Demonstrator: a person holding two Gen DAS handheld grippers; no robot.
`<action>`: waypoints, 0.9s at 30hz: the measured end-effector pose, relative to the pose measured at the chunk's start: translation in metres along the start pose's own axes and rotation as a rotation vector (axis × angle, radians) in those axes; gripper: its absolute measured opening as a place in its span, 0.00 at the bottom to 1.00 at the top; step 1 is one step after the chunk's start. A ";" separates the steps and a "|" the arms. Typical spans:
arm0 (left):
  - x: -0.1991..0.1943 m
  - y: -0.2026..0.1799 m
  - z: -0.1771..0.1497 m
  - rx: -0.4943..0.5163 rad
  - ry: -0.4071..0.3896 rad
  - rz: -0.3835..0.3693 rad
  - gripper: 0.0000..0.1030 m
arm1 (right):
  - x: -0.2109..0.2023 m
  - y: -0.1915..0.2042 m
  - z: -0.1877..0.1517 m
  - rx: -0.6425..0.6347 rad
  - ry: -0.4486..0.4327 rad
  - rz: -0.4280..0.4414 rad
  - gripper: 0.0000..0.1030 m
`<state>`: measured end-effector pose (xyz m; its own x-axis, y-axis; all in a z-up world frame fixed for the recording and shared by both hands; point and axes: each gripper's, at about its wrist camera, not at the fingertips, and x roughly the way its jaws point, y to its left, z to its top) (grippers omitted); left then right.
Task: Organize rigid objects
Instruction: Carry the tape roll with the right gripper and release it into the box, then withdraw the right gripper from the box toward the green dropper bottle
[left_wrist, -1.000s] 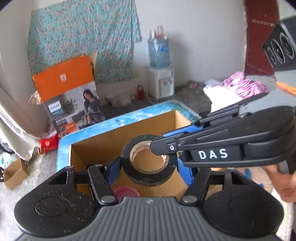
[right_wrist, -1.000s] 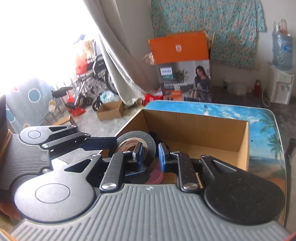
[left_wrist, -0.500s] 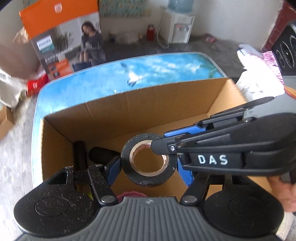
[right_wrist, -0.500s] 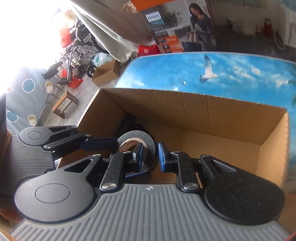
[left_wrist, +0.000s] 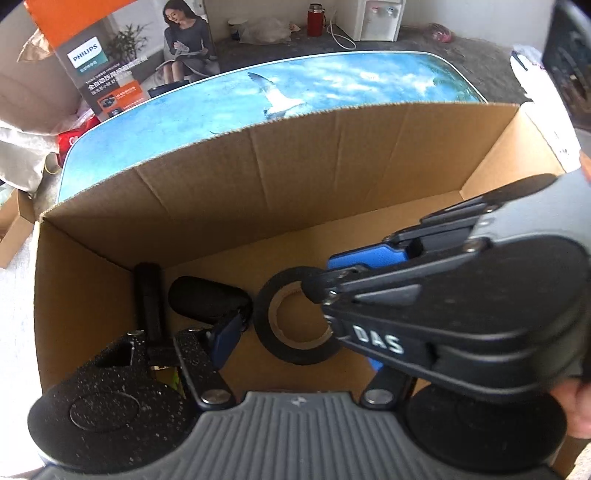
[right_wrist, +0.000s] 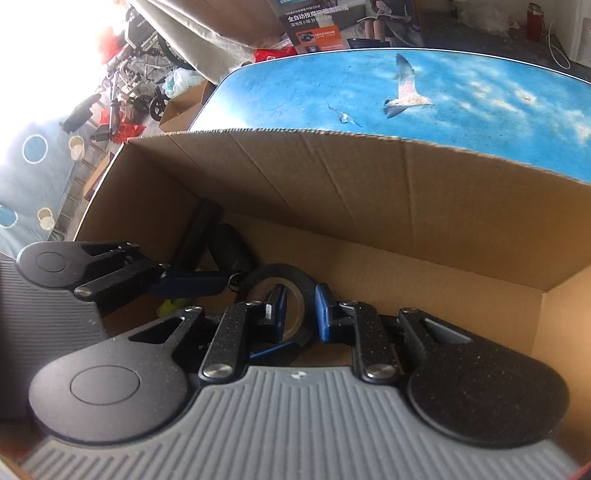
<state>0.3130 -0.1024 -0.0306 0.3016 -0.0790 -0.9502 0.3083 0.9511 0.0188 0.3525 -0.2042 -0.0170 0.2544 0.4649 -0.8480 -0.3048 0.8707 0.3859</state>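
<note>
Right gripper (right_wrist: 299, 308) jaws gripping tape roll (left_wrist: 295, 325), left gripper (left_wrist: 295, 347) jaws open, cardboard box (left_wrist: 295, 177)

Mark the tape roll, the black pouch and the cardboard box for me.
tape roll (left_wrist: 295, 356), left wrist view, on its black lower rim.
black pouch (left_wrist: 203, 301), left wrist view, on its middle.
cardboard box (right_wrist: 369, 177), right wrist view, on the far wall's inner face.

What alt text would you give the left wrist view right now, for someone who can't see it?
A black tape roll sits low inside an open cardboard box, with the right gripper pinching its rim from the right. The left gripper straddles the roll, fingers apart; two dark objects lie at the box's left.
</note>
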 end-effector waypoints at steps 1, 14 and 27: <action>-0.003 0.001 0.000 -0.008 -0.007 -0.002 0.70 | 0.002 0.002 0.001 -0.002 0.001 0.002 0.15; -0.071 0.000 -0.022 -0.025 -0.160 -0.047 0.84 | -0.053 -0.004 -0.012 0.076 -0.173 0.101 0.27; -0.172 -0.006 -0.133 0.033 -0.496 -0.164 0.97 | -0.196 0.025 -0.184 0.054 -0.610 0.010 0.89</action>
<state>0.1389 -0.0549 0.0911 0.6355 -0.3654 -0.6802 0.4132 0.9051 -0.1002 0.1264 -0.3032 0.0924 0.7365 0.4668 -0.4896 -0.2668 0.8656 0.4238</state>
